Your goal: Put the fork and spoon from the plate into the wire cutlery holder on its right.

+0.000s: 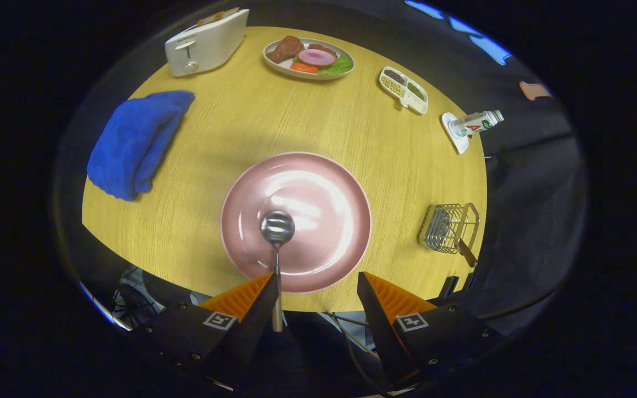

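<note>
A pink plate lies on the round wooden table, just beyond my fingers. A metal spoon rests with its bowl on the plate's near half. Its thin handle runs back past the plate's rim along the inner side of my left finger, ending in a wooden grip. I cannot tell if it touches that finger. My gripper is open and wide, well above the table, with nothing pressed between the fingers. To the plate's right stands the wire cutlery holder, and a wooden-handled utensil sticks out of it.
A crumpled blue cloth lies left of the plate. At the far side stand a white toaster, a dish of food, a small divided tray and a bottle on a coaster. The table's near edge runs under my fingertips.
</note>
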A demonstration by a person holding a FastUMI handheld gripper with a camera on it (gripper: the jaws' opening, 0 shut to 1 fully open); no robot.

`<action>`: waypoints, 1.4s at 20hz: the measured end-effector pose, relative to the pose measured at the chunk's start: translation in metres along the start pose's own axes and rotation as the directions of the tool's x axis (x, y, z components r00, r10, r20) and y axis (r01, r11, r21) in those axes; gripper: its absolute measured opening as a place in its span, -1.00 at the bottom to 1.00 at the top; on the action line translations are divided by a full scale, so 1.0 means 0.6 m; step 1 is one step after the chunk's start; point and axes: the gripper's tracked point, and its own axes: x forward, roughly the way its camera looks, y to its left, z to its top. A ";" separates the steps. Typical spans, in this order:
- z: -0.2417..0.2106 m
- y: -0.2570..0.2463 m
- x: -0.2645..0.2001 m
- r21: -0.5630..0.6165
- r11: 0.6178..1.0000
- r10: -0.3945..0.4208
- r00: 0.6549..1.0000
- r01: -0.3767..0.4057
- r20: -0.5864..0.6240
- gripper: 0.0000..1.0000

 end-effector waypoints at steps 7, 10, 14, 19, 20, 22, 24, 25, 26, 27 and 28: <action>-0.056 0.037 0.038 -0.050 0.999 0.013 0.998 -0.015 -0.057 0.79; -0.069 0.045 0.054 -0.049 0.998 0.027 0.997 -0.031 -0.072 0.79; -0.077 0.056 0.072 -0.035 0.998 0.059 0.995 -0.062 -0.078 0.69; -0.088 0.070 0.098 -0.009 0.995 0.097 0.992 -0.099 -0.084 0.69; -0.090 0.073 0.103 -0.010 0.994 0.108 0.990 -0.109 -0.086 0.59; -0.097 0.077 0.108 -0.010 0.994 0.111 0.989 -0.113 -0.096 0.40; -0.100 0.081 0.112 -0.006 0.993 0.119 0.988 -0.121 -0.100 0.40; -0.102 0.081 0.116 -0.008 0.992 0.125 0.987 -0.127 -0.098 0.33; -0.104 0.085 0.118 -0.006 0.991 0.134 0.986 -0.135 -0.099 0.18; -0.109 0.081 0.125 -0.014 0.991 0.129 0.987 -0.131 -0.099 0.11; -0.107 0.078 0.126 -0.021 0.991 0.129 0.986 -0.132 -0.105 -0.03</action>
